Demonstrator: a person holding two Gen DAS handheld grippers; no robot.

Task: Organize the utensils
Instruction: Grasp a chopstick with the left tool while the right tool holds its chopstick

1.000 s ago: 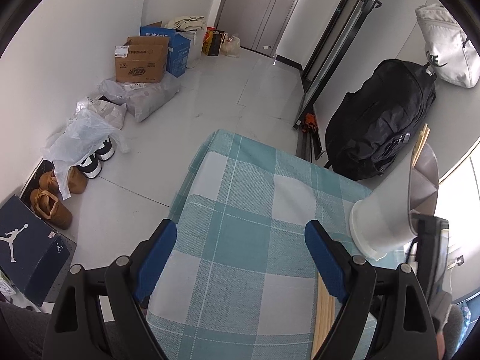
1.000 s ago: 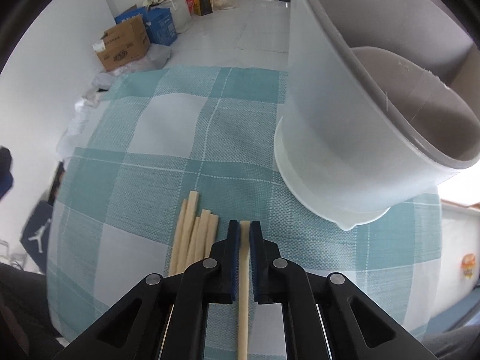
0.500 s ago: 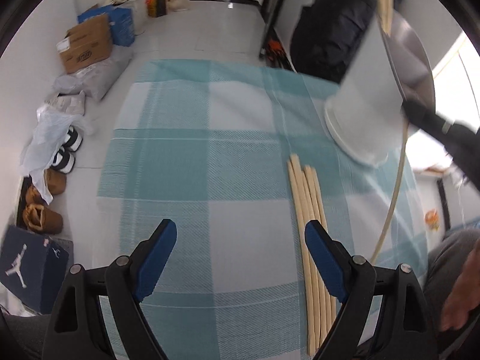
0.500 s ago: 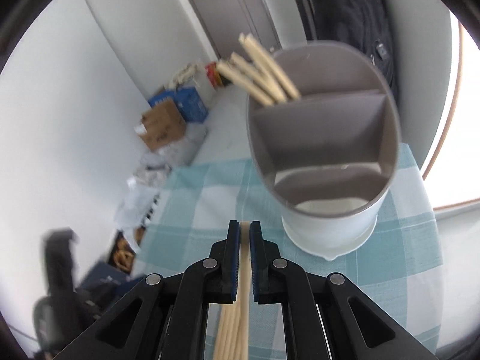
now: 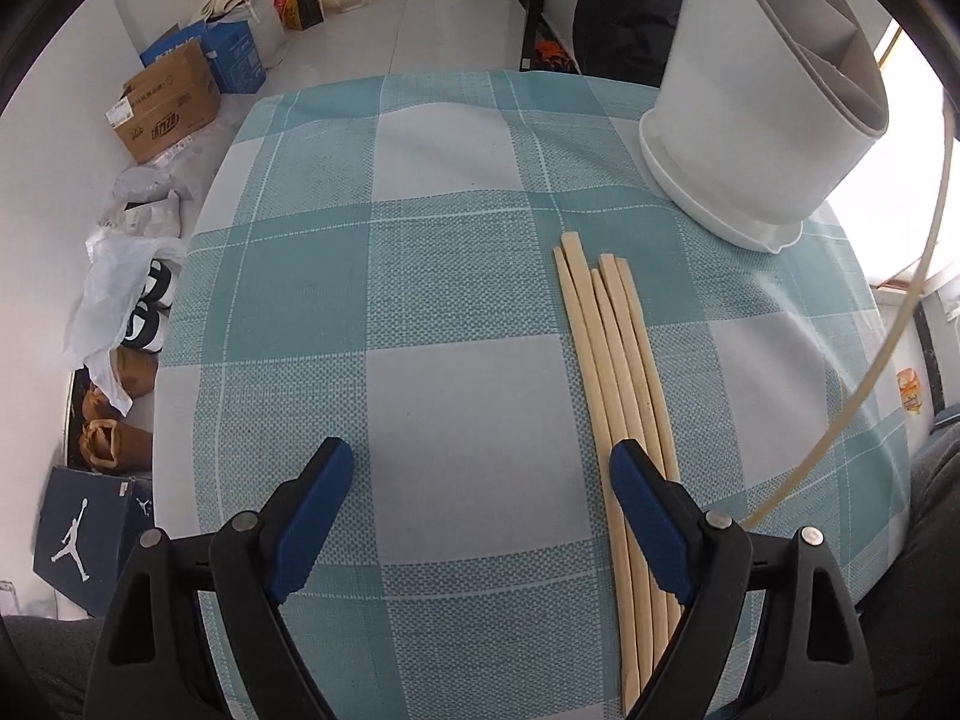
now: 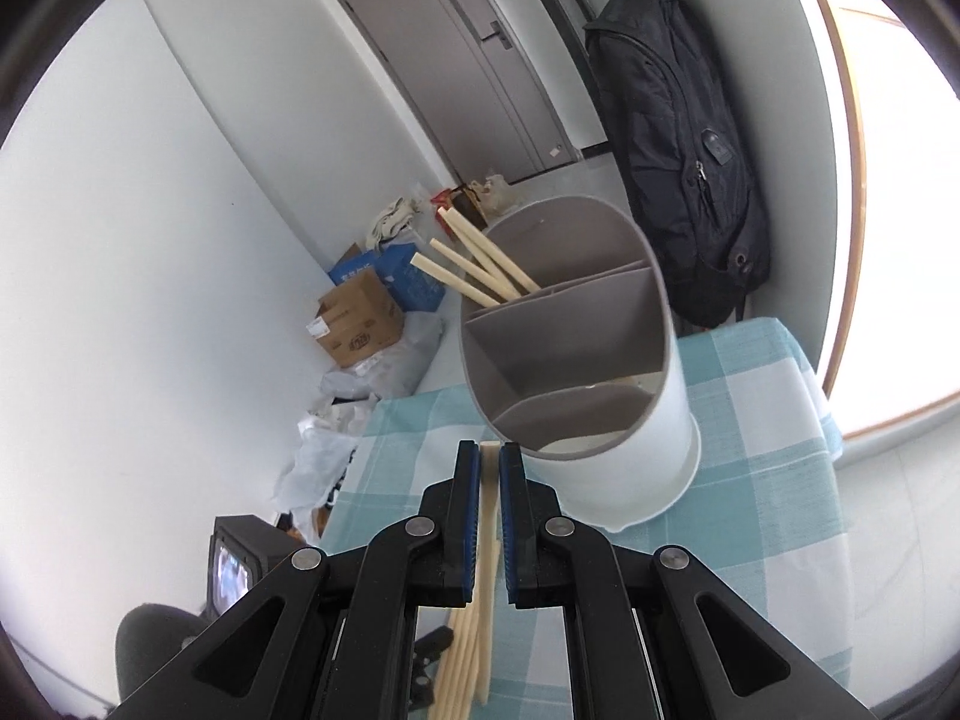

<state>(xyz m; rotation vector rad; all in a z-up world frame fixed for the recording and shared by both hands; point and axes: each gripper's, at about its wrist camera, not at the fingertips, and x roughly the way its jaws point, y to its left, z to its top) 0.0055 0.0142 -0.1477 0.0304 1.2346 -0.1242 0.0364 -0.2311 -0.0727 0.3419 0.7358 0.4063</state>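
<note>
On the checked tablecloth (image 5: 420, 276), the left gripper (image 5: 480, 480) hangs wide and empty, its right finger over a bundle of loose chopsticks (image 5: 612, 372). Far right stands the utensil holder (image 6: 576, 372), chopsticks in its far compartment. The right gripper (image 6: 489, 480) pinches one chopstick (image 6: 487, 540), raised before the holder.

Five chopsticks (image 5: 606, 372) counted loose on the tablecloth (image 5: 420, 276), one chopstick (image 6: 487, 516) clamped, four chopsticks (image 6: 480, 267) seen in one three-compartment holder (image 6: 606, 420), two grippers.
</note>
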